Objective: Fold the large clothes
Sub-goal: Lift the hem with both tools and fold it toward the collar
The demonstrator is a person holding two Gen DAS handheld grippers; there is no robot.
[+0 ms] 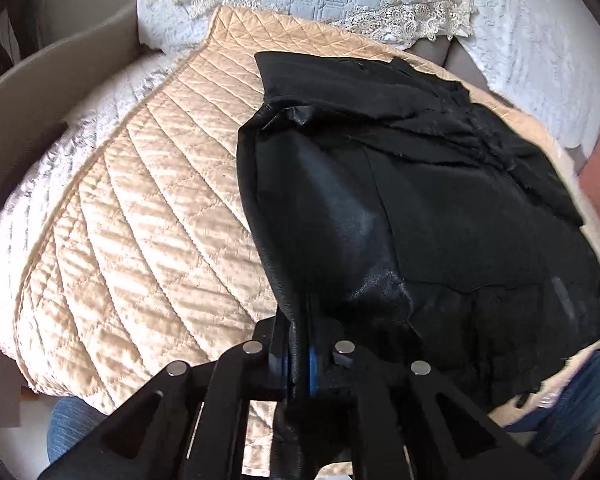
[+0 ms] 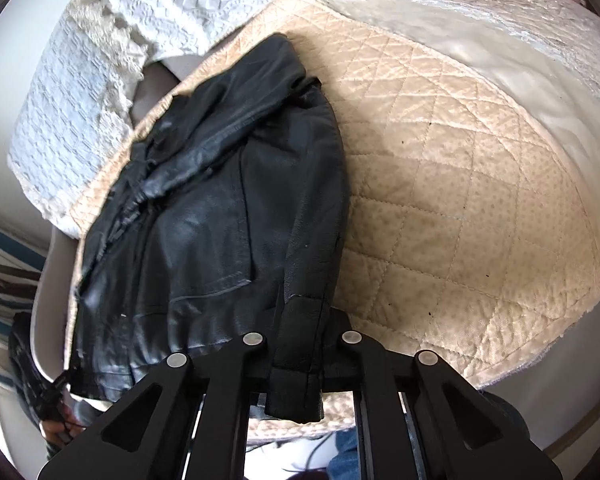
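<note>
L tongs [image 1: 299,354]: jaws shut tight on a fold of black jacket [image 1: 420,208] hem, blue pads [image 1: 314,364] just showing either side of the leather. Pointing steeply down, linkage arms drawn in close. R tongs [image 2: 296,344]: also clamped, jaws pinching a strip of the jacket edge that hangs through and below the fingers. Same steep downward tilt. Person's legs in blue jeans [image 1: 70,426] visible under L tongs. In R view, a hand [image 2: 58,430] shows at lower left, partly hidden, grip unclear.
</note>
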